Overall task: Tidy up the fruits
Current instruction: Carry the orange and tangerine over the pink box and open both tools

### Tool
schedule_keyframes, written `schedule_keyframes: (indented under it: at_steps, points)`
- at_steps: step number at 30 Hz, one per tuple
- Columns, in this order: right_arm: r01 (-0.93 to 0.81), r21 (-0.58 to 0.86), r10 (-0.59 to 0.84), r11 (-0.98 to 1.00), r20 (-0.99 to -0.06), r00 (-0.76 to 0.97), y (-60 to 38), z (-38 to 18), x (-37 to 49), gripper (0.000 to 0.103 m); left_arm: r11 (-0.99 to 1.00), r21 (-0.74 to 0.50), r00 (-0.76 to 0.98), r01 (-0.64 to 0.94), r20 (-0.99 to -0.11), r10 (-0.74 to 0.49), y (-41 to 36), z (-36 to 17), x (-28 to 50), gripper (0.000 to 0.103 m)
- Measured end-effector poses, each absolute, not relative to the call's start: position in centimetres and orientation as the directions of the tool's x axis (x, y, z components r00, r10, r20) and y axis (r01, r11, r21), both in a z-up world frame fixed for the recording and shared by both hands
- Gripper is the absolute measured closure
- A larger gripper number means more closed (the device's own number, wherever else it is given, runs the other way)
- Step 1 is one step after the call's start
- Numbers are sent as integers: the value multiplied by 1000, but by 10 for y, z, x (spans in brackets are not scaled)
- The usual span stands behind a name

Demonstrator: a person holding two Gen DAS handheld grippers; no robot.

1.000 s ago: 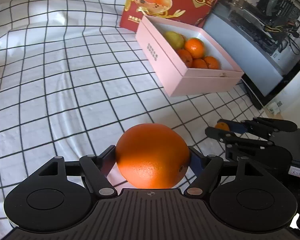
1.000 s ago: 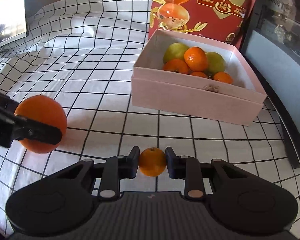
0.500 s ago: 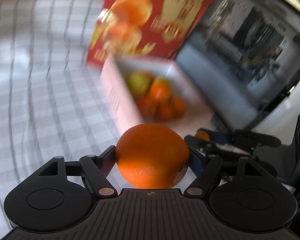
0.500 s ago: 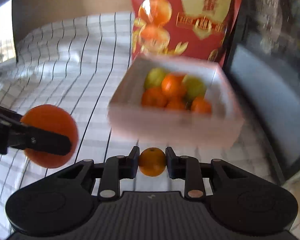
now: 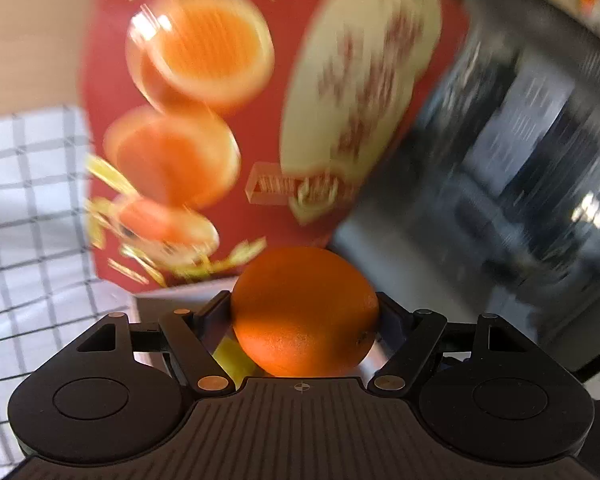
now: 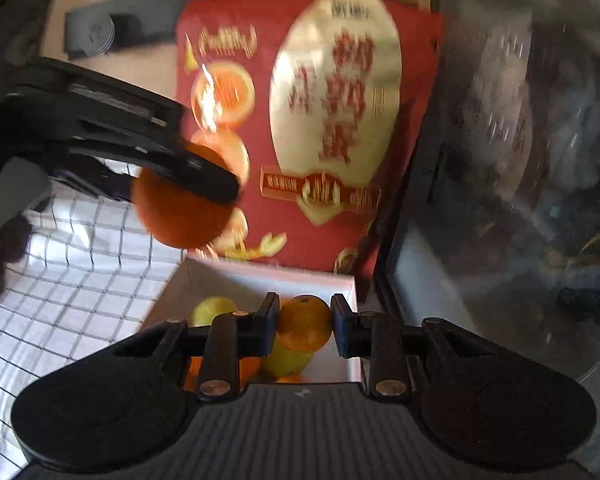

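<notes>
both grippers are loaded. left gripper (image 5: 305, 314) has its jaws spread wide and pressed on either side of a big orange (image 5: 305, 311), which fills the whole gap between them. from the right wrist view the same gripper (image 6: 188, 184) comes in from the left, raised above the cloth, with the orange (image 6: 180, 216) hanging just above the box's near-left corner.

behind everything a red carton (image 6: 312, 132) printed with orange pictures stands upright against the wall, touching the back of the box. to its right a dark case with a glass side (image 6: 520, 200) stands beside the box; blurred. a white cloth with a black grid (image 6: 72, 280) covers the table on the left.

the pink box (image 6: 260, 276) is open and lies below both grippers. inside it are yellow-green fruits (image 6: 212, 310) and several small oranges (image 6: 248, 366), mostly hidden by the right gripper.

right gripper (image 6: 305, 322) is closed tight on a small mandarin (image 6: 305, 323), pads touching both sides, held over the box's interior.
</notes>
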State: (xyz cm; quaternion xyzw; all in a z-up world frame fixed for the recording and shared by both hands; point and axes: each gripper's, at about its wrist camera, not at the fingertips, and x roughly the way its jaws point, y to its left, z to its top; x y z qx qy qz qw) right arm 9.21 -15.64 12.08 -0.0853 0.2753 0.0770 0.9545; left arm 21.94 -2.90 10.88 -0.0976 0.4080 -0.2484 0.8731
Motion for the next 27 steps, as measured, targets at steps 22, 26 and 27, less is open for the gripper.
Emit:
schedule_keyframes:
  at_steps: [22,26,27]
  points:
    - [-286,-128,133,950,-659,740,-147,45,127,68,933,-244,625,265,-693,-359,-10,74,196,20]
    - [-303,-116,156,946,-655,739,-151,45,125,54,926,-316,709,206,-604,-364,14,91,170,20]
    - [-311,-104,171,945,-654,737,-152,45,123,50,927,-327,732,186,-583,-352,20,93,162,20]
